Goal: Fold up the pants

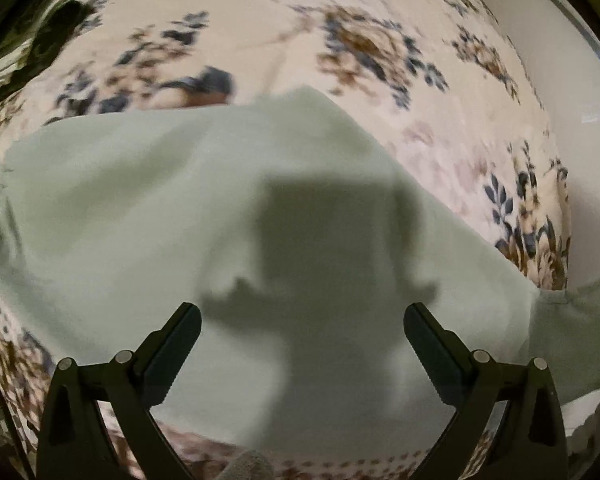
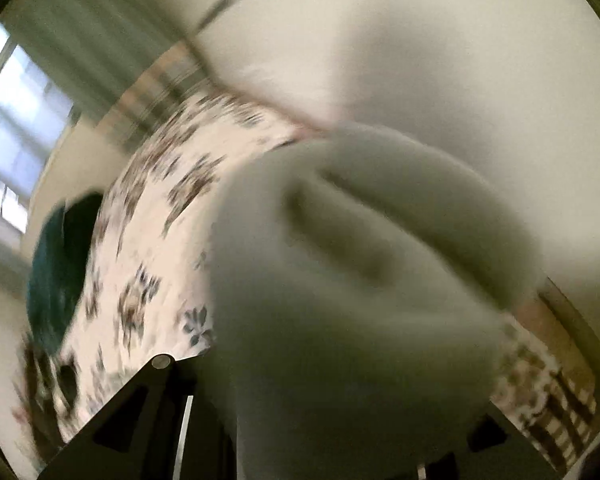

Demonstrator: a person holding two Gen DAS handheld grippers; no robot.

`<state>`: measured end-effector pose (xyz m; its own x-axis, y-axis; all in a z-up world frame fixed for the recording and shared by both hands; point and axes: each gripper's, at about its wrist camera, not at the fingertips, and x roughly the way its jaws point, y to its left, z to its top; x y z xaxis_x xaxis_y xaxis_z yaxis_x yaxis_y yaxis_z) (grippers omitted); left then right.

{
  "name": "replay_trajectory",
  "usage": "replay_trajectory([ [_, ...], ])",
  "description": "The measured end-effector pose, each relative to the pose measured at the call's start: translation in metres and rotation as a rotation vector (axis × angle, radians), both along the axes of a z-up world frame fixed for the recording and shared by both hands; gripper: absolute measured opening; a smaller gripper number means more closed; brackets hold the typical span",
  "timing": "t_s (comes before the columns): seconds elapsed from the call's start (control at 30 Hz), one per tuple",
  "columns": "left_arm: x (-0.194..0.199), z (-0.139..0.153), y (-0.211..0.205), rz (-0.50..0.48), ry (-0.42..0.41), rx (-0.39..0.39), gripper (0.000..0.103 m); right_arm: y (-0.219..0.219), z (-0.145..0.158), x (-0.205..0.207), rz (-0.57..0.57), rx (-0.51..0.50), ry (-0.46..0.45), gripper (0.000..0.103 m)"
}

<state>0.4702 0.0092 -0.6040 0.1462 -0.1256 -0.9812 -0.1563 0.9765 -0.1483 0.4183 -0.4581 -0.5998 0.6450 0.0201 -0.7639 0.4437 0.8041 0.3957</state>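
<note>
— Where are the pants (image 1: 148, 208)?

— Spread on the flowered bedspread (image 1: 380, 40). My left gripper (image 1: 302, 320) hovers above them, fingers spread wide, empty.

— And the right?

— My right gripper (image 2: 320, 420) is buried in bunched cloth; I can't tell its fingers' state. Very blurred.

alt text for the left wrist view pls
The open left gripper hovers above pale green pants spread on a floral bedspread, casting its shadow on the cloth. Its fingers hold nothing.
</note>
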Motion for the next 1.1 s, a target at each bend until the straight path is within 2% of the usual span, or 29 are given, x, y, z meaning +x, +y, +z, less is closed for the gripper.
replay_trajectory([
  [0.13, -0.016, 0.015, 0.053, 0.052, -0.009, 0.005, 0.103, 0.102, 0.003, 0.040, 0.164, -0.091, 0.025, 0.021],
  [0.2, -0.025, 0.023, 0.087, 0.077, -0.014, 0.018, 0.103, 0.178, -0.005, 0.055, 0.304, -0.154, 0.044, 0.021],
  [0.23, -0.029, 0.027, 0.102, 0.087, -0.018, 0.027, 0.103, 0.202, -0.010, 0.058, 0.345, -0.161, 0.049, 0.021],
  [0.3, -0.035, 0.032, 0.131, 0.109, -0.031, 0.061, 0.103, 0.271, -0.028, 0.064, 0.473, -0.196, 0.075, 0.020],
  [0.4, -0.041, 0.036, 0.165, 0.140, -0.044, 0.086, 0.103, 0.363, -0.058, 0.048, 0.670, -0.285, 0.111, 0.020],
  [0.5, -0.040, 0.033, 0.182, 0.151, -0.046, 0.049, 0.103, 0.430, -0.103, 0.022, 0.846, -0.441, 0.196, 0.021],
  [0.57, -0.036, 0.033, 0.183, 0.145, -0.056, 0.021, 0.103, 0.441, -0.117, -0.003, 0.909, -0.471, 0.232, 0.031],
  [0.6, -0.033, 0.033, 0.182, 0.139, -0.063, 0.004, 0.103, 0.441, -0.117, -0.011, 0.935, -0.449, 0.236, 0.040],
  [0.63, -0.030, 0.033, 0.180, 0.132, -0.065, -0.011, 0.103, 0.437, -0.115, -0.017, 0.959, -0.409, 0.239, 0.058],
  [0.7, -0.023, 0.031, 0.171, 0.114, -0.057, -0.061, 0.103, 0.423, -0.097, -0.025, 0.990, -0.242, 0.260, 0.082],
  [0.8, -0.013, 0.017, 0.148, 0.074, -0.004, -0.162, 0.103, 0.387, -0.066, -0.035, 0.924, -0.007, 0.244, 0.082],
  [0.87, -0.007, -0.002, 0.128, 0.034, 0.072, -0.230, 0.103, 0.341, -0.048, -0.041, 0.767, 0.176, 0.250, 0.082],
  [0.93, -0.003, -0.030, 0.105, -0.003, 0.171, -0.304, 0.103, 0.295, -0.042, -0.047, 0.614, 0.243, 0.269, 0.082],
  [1.03, -0.009, -0.059, 0.079, -0.067, 0.259, -0.252, 0.102, 0.233, -0.044, -0.054, 0.430, 0.232, 0.300, 0.082],
  [1.1, -0.019, -0.067, 0.063, -0.148, 0.267, -0.171, 0.083, 0.205, -0.059, -0.053, 0.351, 0.203, 0.368, 0.082],
])
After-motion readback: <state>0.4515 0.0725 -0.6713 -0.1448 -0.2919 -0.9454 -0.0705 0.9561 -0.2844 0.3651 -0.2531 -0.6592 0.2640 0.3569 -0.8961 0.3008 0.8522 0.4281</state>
